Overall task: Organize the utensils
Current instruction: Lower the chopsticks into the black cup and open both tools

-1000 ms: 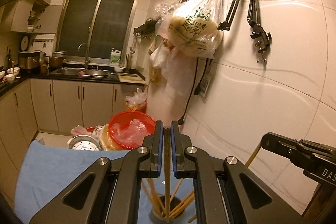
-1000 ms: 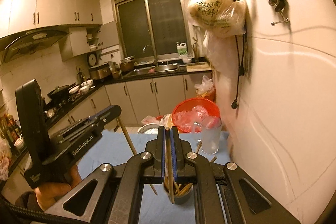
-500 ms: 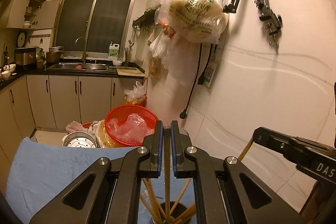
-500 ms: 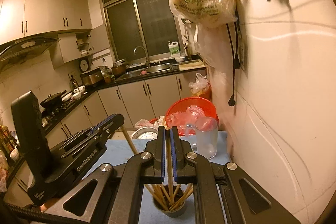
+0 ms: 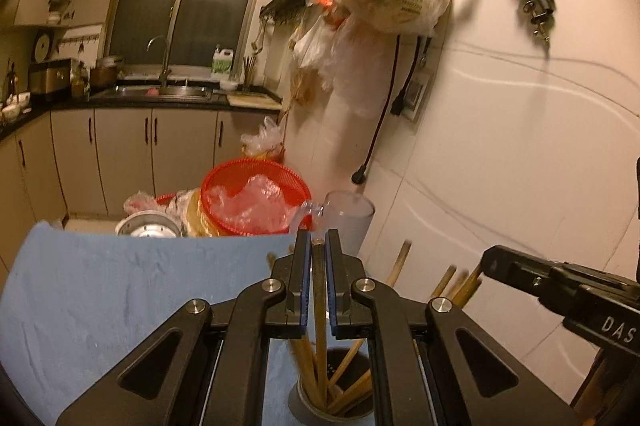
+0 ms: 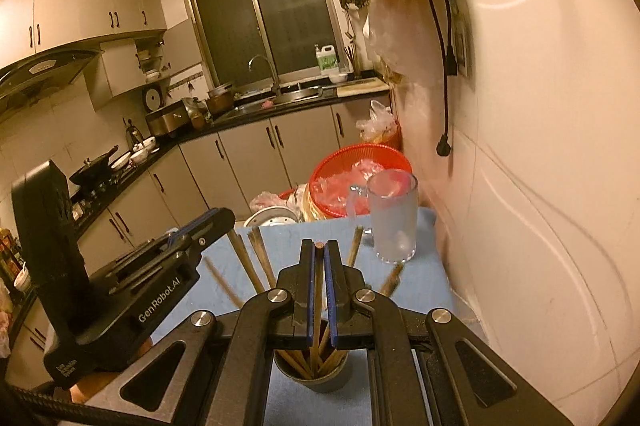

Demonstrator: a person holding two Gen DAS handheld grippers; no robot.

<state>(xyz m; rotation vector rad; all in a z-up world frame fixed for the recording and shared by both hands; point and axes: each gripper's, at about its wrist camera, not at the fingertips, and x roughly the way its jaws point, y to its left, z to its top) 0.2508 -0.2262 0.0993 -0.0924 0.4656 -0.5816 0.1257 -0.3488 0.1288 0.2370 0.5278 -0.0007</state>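
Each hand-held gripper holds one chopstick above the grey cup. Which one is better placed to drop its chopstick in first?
Probably the right hand-held gripper: its chopstick points into the middle of the grey cup. The left hand-held gripper is nearly as good.

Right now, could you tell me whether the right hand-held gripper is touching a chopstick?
Touching: the right wrist view shows the right hand-held gripper clamped on a chopstick.

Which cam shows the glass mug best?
Right wrist. There the glass mug shows whole, handle and base included, standing on the blue cloth by the wall. In the left wrist view only the mug's upper part shows, behind the left claw.
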